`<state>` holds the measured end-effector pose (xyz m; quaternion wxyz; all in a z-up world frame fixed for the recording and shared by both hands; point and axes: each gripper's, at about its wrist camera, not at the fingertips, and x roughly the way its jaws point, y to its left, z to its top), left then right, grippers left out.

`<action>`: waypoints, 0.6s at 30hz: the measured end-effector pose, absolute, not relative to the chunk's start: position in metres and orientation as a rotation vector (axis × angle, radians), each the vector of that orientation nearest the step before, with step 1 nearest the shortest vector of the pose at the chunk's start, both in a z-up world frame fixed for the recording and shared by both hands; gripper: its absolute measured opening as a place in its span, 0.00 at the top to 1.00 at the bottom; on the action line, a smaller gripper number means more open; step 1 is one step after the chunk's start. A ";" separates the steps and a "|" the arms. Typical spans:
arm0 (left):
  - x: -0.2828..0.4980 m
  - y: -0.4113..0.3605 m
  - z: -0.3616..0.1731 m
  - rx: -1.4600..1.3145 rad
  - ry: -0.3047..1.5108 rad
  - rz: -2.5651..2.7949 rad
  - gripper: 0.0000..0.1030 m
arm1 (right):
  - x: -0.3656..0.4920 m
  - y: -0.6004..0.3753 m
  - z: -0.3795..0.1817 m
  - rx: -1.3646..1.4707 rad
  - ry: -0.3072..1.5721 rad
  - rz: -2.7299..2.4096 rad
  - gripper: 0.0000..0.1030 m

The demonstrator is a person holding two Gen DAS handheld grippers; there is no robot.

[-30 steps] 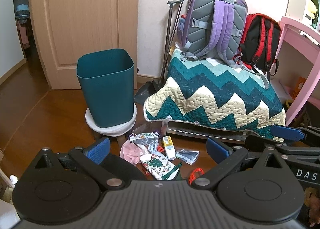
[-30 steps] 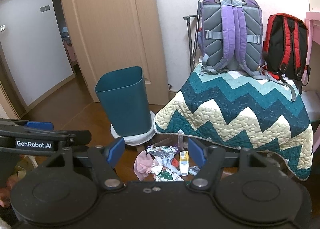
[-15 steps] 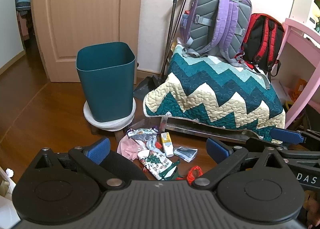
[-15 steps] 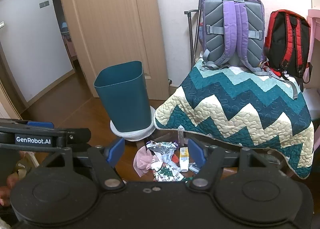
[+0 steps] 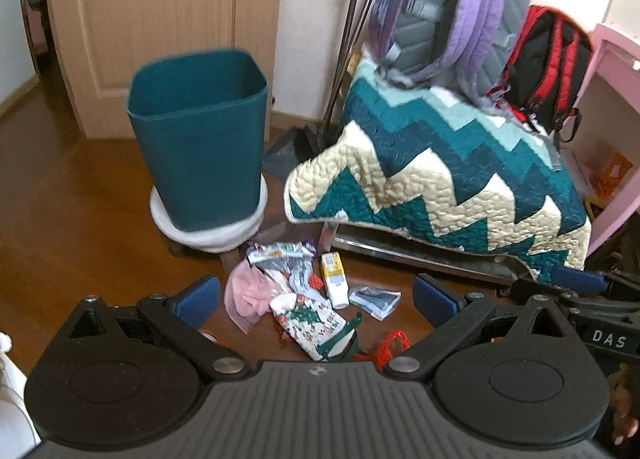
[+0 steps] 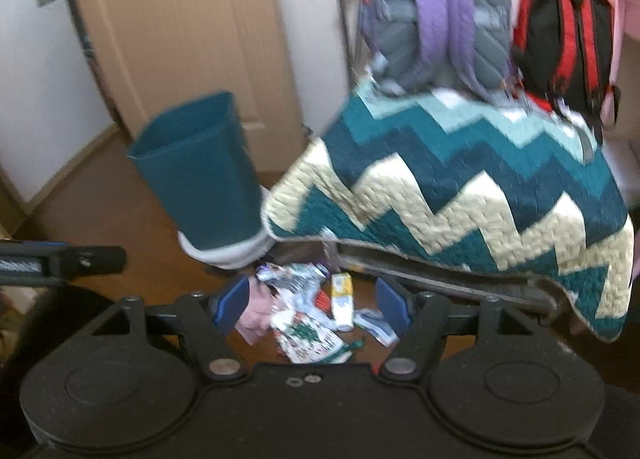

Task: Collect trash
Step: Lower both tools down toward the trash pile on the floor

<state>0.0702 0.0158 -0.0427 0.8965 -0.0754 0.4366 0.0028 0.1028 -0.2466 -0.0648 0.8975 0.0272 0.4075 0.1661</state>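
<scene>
Both hand-held grippers [image 5: 316, 297] [image 6: 312, 305] seemingly nearer the trash pile [image 5: 304, 291], jaws spread

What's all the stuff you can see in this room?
bin: one, teal, on a white stool
trash pile: wrappers, small carton, pink scrap, on the floor
quilt: one, teal and cream zigzag, draped
backpacks: purple-grey, red-black, on the quilt
dustpan: one, grey, by the wall
door: one, light wood
left gripper: black, blue pads, open
right gripper: black, blue pads, open
</scene>
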 end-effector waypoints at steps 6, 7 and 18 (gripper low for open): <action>0.141 0.018 -0.101 -0.211 1.038 0.016 0.00 | 0.171 -0.257 -0.138 0.144 1.015 0.285 0.32; 0.153 0.018 -0.114 -0.222 1.069 0.020 0.00 | 0.180 -0.257 -0.152 0.162 1.056 0.273 0.33; 0.246 0.009 -0.267 -0.354 1.362 0.122 0.00 | 0.221 -0.233 -0.322 0.326 1.501 0.128 0.33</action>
